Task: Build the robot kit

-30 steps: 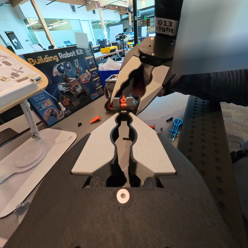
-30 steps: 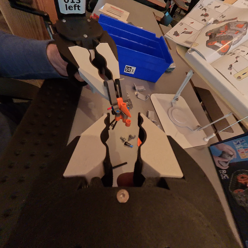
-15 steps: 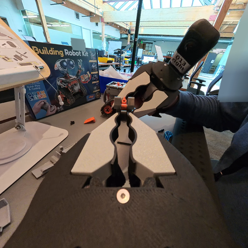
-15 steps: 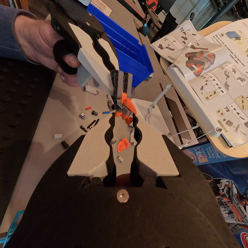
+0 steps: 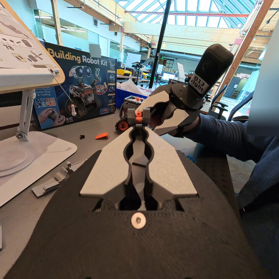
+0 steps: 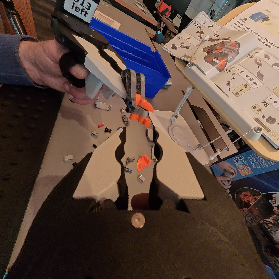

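Meanwhile right claw (image 6: 139, 129) has backed off the grey-orange assembly (image 6: 136, 104).

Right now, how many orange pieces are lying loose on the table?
1: a flat orange piece on the table beside the white stand base. Other orange parts sit on the assembly in the left gripper. More may hide behind the grippers.

The left gripper (image 5: 138, 128) has pale grey fingers on a black body and clamps a grey-and-orange block assembly (image 6: 136, 98). Ahead of the right gripper (image 6: 139, 129), equally grey and black, lie an orange panel (image 6: 143, 162) between its fingers, a red pin (image 6: 100, 125) and a blue bin (image 6: 135, 51) beyond.
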### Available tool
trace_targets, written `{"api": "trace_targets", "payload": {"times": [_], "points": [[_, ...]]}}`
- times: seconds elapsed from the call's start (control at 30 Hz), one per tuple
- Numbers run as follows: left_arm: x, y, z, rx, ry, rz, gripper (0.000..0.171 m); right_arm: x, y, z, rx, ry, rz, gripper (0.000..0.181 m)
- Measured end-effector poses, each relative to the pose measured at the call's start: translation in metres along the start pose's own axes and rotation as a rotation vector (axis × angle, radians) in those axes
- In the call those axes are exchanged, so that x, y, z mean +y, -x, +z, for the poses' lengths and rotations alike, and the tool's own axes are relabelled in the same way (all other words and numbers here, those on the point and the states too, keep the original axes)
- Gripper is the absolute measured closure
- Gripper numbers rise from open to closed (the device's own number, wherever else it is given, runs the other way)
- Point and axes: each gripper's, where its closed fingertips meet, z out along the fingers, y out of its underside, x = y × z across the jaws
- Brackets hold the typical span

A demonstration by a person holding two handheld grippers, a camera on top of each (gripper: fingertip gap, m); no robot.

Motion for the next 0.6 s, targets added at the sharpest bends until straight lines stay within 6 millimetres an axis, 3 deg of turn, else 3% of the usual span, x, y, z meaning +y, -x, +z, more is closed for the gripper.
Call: {"api": "trace_targets", "payload": {"times": [0.27,0.4,0.6], "points": [[0.002,-0.003,0.003,0.001,0.009,0.039,0.166,-0.002,-0.001,-0.001,0.05,0.009,-0.089,0.145],[0.005,-0.006,0.008,0.01,0.025,0.045,0.166,-0.005,0.0,-0.001,0.041,-0.017,-0.067,0.156],[0.002,-0.007,0.008,0.049,-0.01,-0.026,0.166,-0.01,0.0,-0.004,0.024,-0.049,0.002,0.157]]}}
